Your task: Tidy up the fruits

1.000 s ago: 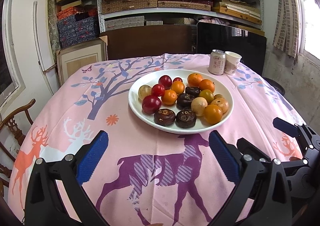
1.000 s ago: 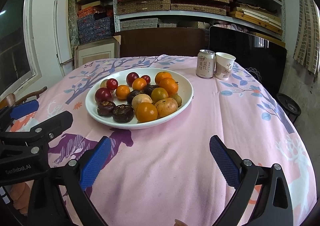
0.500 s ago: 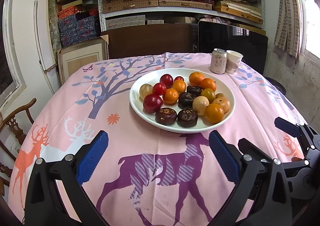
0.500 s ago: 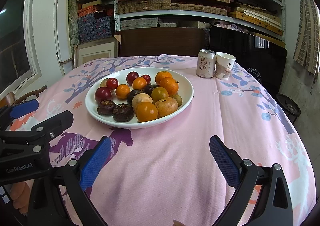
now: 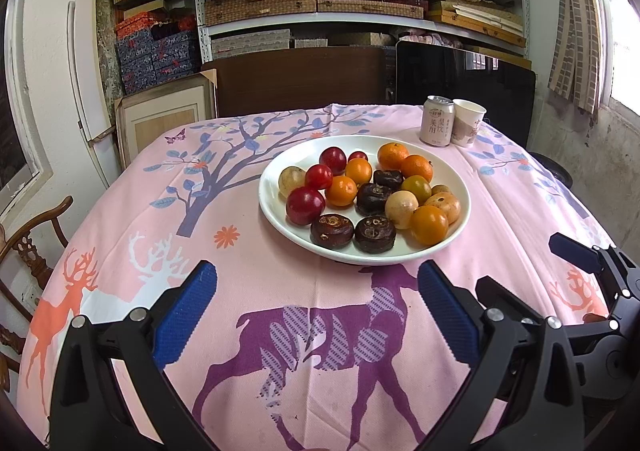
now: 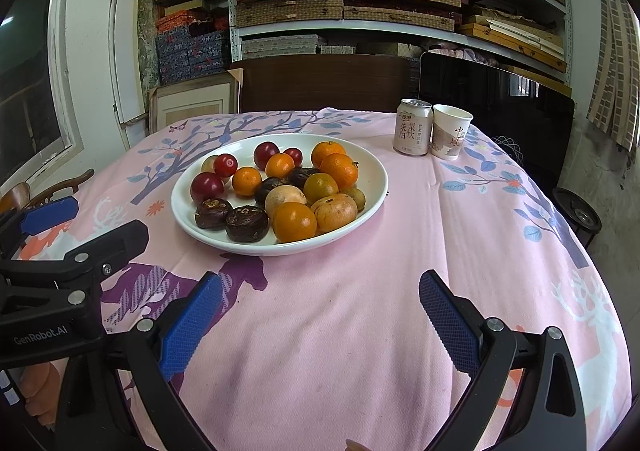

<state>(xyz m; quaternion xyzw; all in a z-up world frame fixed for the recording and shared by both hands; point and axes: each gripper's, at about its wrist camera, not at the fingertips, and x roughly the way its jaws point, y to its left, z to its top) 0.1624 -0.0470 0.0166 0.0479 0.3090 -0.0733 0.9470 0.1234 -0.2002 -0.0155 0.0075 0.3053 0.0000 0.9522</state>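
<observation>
a white plate is sitting near the middle of the worktop, which is wearing a pink cloth printed with deer and a tree, and it is holding all the fruit in one mixed heap. red plums are lying along the plate's left side with a pale yellowish fruit beside them, oranges are filling the middle, back and right, and four dark brown fruits are showing, two at the front rim and two more in the centre; in the right wrist view the same plate is lying ahead and to the left. a drink can and a paper cup are standing upright, touching or nearly so, behind the plate toward the far right edge. the left gripper is hovering over the cloth just short of the plate's front rim, its blue-padded jaws spread wide with nothing between them. the right gripper is hanging over bare cloth to the right of the plate, jaws likewise wide apart and holding nothing. each gripper is showing at the edge of the other's view. shelves stacked with woven boxes are filling the wall behind.
</observation>
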